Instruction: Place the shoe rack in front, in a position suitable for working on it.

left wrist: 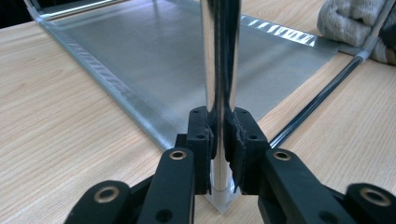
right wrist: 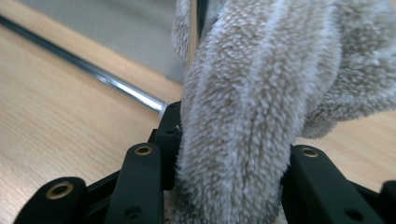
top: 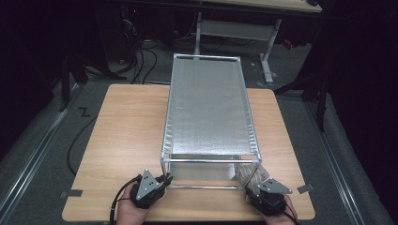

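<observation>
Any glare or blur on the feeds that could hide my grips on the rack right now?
High view: dim, dark surround. Left gripper view: sharp; glare streaks the chrome post clamped by the left gripper. Right gripper view: the grey cloth in the right gripper is crisp, background soft.

Wooden table (top: 126, 136), metal rack (top: 209, 108), grey cloth (top: 251, 176)

Black claws (left wrist: 219, 140) with brass-ringed screw holes, grey plates.

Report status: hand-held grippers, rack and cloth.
Left hand-held gripper shut on rack's near-left post. Right hand-held gripper shut on grey cloth, at near-right post. Nothing in the way.
</observation>
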`<state>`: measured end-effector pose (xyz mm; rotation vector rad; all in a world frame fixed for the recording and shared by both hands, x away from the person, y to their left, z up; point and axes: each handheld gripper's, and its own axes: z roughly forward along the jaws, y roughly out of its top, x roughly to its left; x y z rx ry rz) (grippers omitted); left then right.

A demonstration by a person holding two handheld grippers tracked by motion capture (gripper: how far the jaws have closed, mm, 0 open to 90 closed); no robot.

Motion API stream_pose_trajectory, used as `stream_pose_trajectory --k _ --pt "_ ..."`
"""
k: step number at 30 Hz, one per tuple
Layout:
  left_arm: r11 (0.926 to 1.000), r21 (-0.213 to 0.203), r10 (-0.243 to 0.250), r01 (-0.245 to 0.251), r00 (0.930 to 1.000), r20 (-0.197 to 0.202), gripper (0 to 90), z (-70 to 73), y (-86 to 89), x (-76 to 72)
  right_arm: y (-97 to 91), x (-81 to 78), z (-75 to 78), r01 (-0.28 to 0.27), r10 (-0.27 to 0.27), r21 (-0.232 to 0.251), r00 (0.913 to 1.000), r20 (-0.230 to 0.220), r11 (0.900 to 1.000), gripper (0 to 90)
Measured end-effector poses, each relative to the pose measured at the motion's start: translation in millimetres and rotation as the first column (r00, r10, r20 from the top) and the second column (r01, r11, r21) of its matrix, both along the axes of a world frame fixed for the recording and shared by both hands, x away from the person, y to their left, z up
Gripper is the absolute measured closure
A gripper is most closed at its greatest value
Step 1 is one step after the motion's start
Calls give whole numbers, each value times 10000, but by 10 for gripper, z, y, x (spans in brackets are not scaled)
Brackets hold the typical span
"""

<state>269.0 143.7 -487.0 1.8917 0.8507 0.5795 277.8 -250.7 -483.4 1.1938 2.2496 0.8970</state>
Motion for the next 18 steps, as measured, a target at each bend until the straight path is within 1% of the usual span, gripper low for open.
stream_pose_trajectory --k 2,6,8,11,12,14,16,17,18 --pt "10000 -19 14 -14 10000 13 794 -2 -2 0 9 8 -19 -34 34 -47 10000 -56 10000 614" --pt "10000 -22 22 -22 10000 24 794 -3 -3 0 -7 5 7 -105 105 19 9999 -58 9999 612" --pt "10000 -2 16 -16 10000 1 794 -1 -2 0 -10 -14 58 -126 124 83 9998 149 9999 611" --pt "10000 -16 8 -8 10000 18 794 -3 -4 1 -19 -57 178 -121 100 291 9975 693 9995 609" --pt "10000 -11 -8 8 10000 23 794 -3 -7 1 -19 -91 237 -20 -18 385 9952 975 9993 607" --pt "10000 28 -73 73 10000 17 793 -1 -15 -2 -32 -160 385 124 -256 848 9874 1559 9963 602" --pt "9999 18 -160 160 9998 67 793 -5 -36 -6 -46 -223 517 286 -552 1235 9744 2180 9919 599" --pt "9998 51 -195 194 9998 85 792 -4 -45 -10 -51 -252 576 334 -655 1327 9672 2455 9906 598" --pt "9997 -112 -222 222 9998 0 792 -10 -66 -23 -52 -274 621 374 -740 1375 9594 2722 9898 598"
